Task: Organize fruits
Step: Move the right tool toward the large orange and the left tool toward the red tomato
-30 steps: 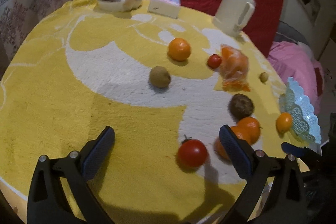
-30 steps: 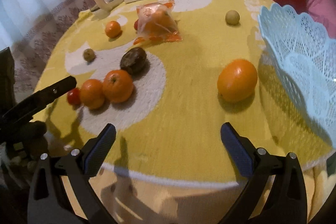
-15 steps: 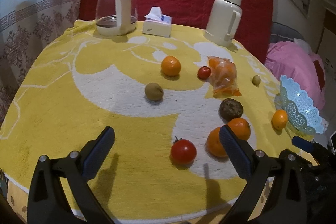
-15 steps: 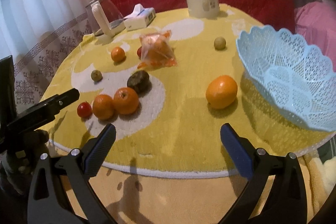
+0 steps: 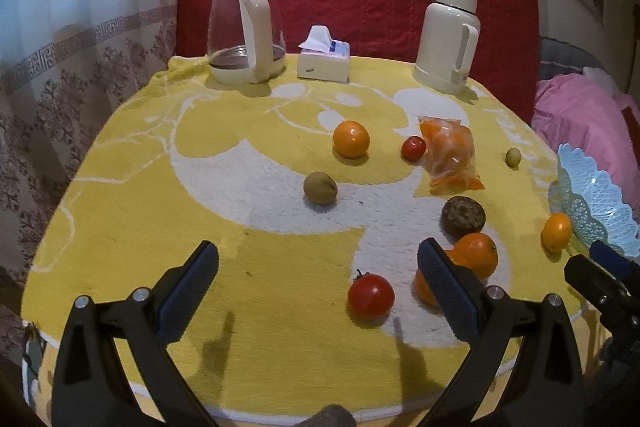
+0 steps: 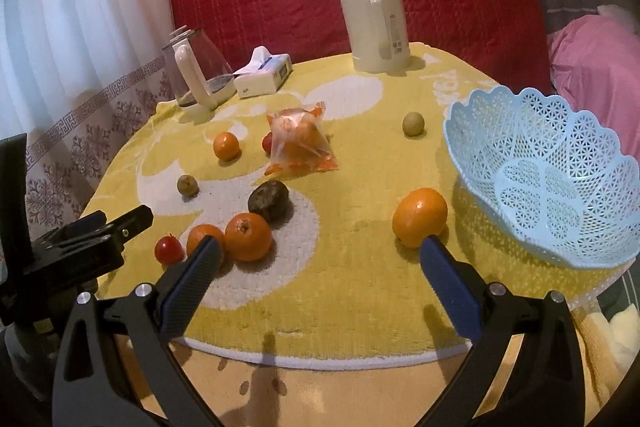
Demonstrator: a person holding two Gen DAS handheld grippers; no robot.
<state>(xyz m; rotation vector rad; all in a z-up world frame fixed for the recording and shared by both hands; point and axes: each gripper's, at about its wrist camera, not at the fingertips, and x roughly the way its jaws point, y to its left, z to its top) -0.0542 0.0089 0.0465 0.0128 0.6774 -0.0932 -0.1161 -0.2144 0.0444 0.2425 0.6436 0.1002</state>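
An orange (image 6: 419,221) is seen at one o'clock of the right gripper (image 6: 318,255), just beside the basket (image 6: 520,131). It is round, without long axis. Both grippers are held wide and empty; the left gripper (image 5: 318,269) is farther off.

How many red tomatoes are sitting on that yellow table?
2. One tomato lies near the front edge beside two oranges; a smaller tomato sits farther back, touching the bagged fruit. Others could hide behind it.
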